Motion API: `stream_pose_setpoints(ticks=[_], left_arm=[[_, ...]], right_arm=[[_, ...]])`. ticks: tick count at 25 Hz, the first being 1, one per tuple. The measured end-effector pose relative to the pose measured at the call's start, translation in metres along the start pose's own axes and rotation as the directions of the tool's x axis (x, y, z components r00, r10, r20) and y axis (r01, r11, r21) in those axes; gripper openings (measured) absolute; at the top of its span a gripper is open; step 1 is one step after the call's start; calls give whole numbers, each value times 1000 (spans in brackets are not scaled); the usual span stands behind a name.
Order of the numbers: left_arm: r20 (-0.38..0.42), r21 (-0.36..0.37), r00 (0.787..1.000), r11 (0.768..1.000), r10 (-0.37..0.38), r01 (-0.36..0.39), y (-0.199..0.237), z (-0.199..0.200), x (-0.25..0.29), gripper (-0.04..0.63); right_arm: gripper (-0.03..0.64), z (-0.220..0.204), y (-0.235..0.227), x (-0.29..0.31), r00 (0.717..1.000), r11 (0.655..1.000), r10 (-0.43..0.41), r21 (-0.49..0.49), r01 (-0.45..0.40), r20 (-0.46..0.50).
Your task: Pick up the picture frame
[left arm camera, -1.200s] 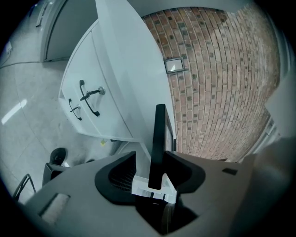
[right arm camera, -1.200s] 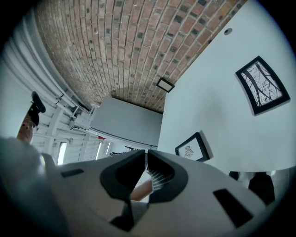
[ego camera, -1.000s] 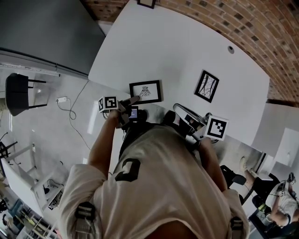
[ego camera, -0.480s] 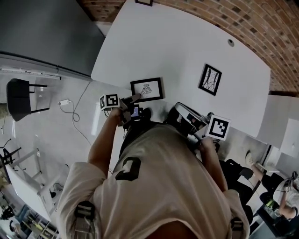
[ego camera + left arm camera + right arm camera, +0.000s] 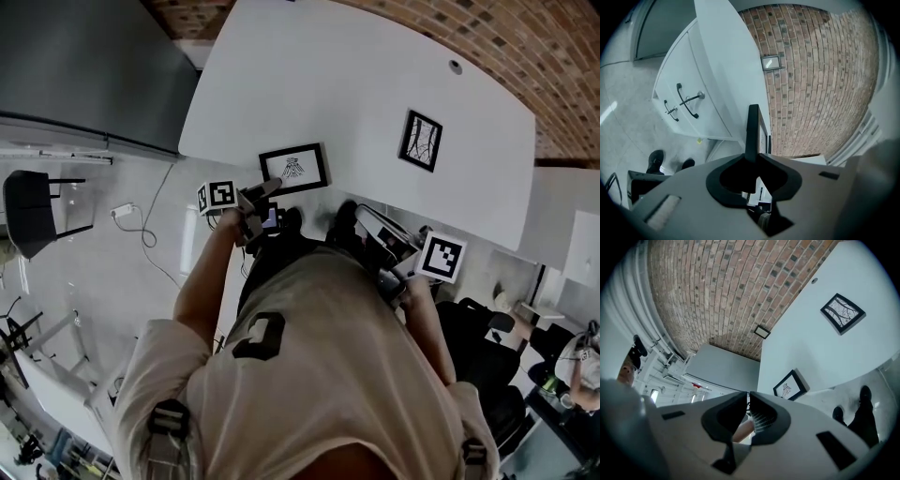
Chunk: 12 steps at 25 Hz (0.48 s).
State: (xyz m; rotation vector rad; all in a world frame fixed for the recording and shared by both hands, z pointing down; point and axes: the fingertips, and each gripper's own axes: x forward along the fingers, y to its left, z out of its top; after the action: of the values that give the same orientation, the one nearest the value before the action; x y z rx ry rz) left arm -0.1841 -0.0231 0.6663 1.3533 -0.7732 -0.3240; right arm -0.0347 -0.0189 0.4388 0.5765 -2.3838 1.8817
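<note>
The left gripper (image 5: 270,187) has just been closing its jaws and now pinches the picture frame (image 5: 293,168), which lies at the table's (image 5: 356,84) near edge. The right gripper (image 5: 356,217) is clenched and empty. It is probably best to squeeze firmly and lift level.

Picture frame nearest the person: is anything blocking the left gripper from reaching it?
Nothing visible stands in the way. The left gripper has just been closing its jaws, and the near picture frame already has its edge clamped between them.
</note>
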Motion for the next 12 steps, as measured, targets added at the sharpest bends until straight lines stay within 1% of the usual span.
stream_pose_setpoints(ticks=[6, 12], left_arm=[[11, 2, 999, 1000, -31, 31, -4, 3, -1, 57], [46, 30, 998, 999, -33, 32, -7, 3, -18, 52]], right_arm=[[6, -7, -7, -9, 999, 999, -40, 30, 39, 34], [6, -12, -4, -8, 999, 999, -23, 27, 22, 26]])
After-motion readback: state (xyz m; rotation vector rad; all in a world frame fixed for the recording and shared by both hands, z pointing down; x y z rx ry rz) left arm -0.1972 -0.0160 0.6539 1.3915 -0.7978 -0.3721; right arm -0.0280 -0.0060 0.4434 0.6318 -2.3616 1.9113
